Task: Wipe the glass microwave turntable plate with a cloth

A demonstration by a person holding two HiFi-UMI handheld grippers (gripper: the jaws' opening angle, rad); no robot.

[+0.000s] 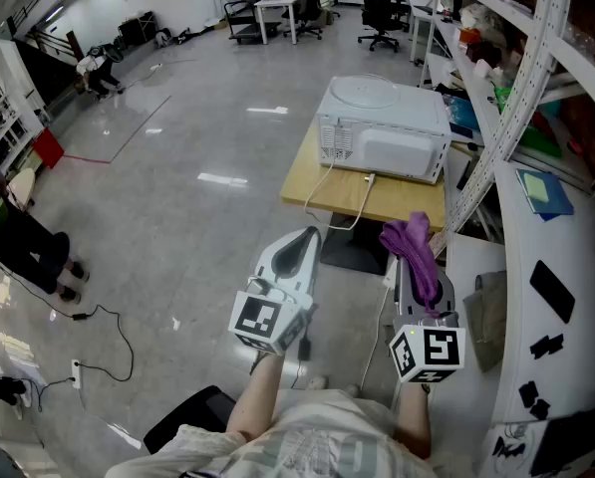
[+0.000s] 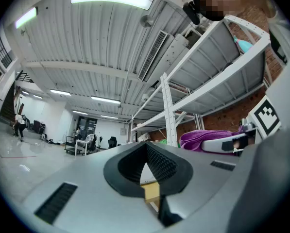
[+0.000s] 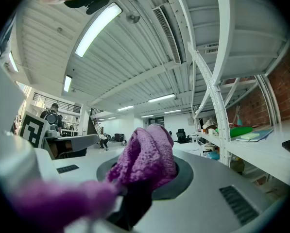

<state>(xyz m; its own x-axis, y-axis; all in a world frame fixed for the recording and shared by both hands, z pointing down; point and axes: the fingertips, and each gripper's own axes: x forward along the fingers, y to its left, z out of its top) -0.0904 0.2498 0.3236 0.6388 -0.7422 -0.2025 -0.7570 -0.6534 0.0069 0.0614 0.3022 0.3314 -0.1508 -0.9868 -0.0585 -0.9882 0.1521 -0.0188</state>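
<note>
We are seeing the round, clear glass plate [image 1: 368, 92] lying flat on top of the boxy white microwave [image 1: 387, 139], which is sitting on a wooden table [image 1: 322, 182] far ahead of us. Nearer, our right gripper [image 1: 418, 272] is clamping a fuzzy purple cloth [image 1: 414, 249], which is bunched up, its long axis running along the jaws toward the microwave. Our left gripper [image 1: 302, 245] is hovering just left, its ribbed black pads [image 2: 159, 161] pressing together on nothing.

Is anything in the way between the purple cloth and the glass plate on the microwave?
Nothing visible. Only open air lies between the purple cloth in the right tongs and the round glass plate atop the white microwave.
</note>
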